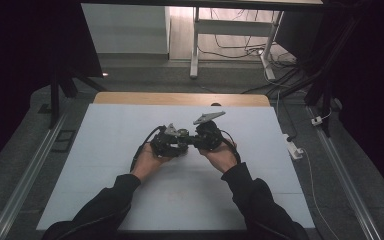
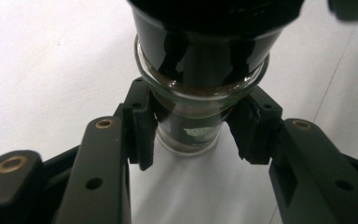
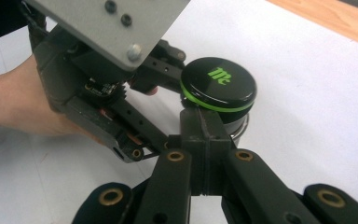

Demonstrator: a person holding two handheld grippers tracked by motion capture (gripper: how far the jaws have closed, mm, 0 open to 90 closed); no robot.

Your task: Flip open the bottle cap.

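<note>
A small glass jar (image 2: 186,137) holds dark brown powder and wears a black lid (image 3: 219,81) with a green ring and a green logo. My left gripper (image 2: 196,128) is shut on the jar's glass body just under the lid, a pad on each side. In the right gripper view my right gripper (image 3: 205,140) has its pads pressed flat together, with the tips right beside the jar below the lid's rim. In the high view both grippers, left (image 1: 180,141) and right (image 1: 194,140), meet tip to tip over the middle of the white table (image 1: 130,130).
The table's wooden far edge (image 1: 180,98) runs behind the grippers. Cables and white frame legs (image 1: 194,45) stand on the floor beyond it. Metal rails (image 1: 30,165) flank the table on both sides. A white plug block (image 1: 294,149) lies off the right edge.
</note>
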